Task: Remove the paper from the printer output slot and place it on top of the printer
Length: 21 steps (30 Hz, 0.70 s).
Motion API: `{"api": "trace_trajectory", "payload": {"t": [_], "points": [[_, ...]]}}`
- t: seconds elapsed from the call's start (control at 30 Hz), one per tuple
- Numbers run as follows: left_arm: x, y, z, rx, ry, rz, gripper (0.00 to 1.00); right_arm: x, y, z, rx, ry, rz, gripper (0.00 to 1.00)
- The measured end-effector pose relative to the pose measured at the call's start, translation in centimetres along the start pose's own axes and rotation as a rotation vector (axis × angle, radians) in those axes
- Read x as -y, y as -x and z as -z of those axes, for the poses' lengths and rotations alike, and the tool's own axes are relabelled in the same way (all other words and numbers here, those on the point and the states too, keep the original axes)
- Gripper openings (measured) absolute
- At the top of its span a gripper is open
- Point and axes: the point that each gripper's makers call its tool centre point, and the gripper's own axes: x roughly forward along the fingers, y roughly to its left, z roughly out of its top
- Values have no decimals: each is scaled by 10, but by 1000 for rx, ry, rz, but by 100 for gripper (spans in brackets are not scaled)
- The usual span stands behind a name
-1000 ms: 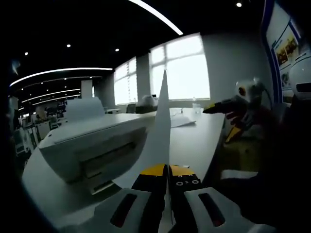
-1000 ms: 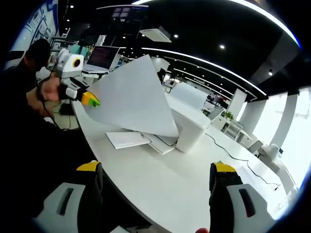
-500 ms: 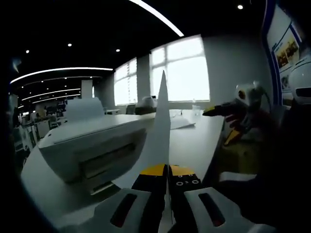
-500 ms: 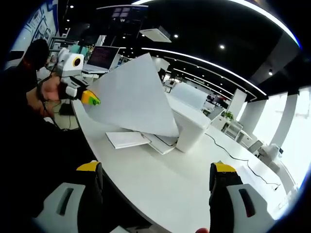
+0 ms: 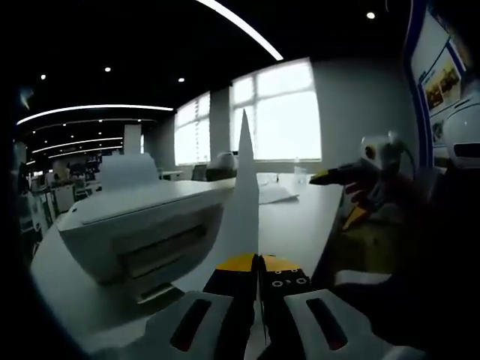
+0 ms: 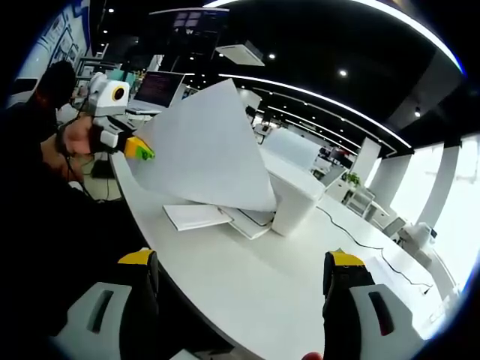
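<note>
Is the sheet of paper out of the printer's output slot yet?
Out. The left gripper holds the paper in the air in front of the printer, clear of its slot.

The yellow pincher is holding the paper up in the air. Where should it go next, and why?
Probably up and over the printer, then down onto its flat top. The left gripper is shut on a corner of the paper, which hangs in the air beside the printer, already out of the slot. The right gripper is open, away from the paper, holding nothing.
</note>
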Motion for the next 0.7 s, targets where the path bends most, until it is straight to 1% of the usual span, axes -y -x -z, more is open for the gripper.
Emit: {"api": "trace_trajectory", "payload": {"t": [0.7], "points": [[7,2,-11,32,17,25,6,1,1,-1,1,0,1,86]]}}
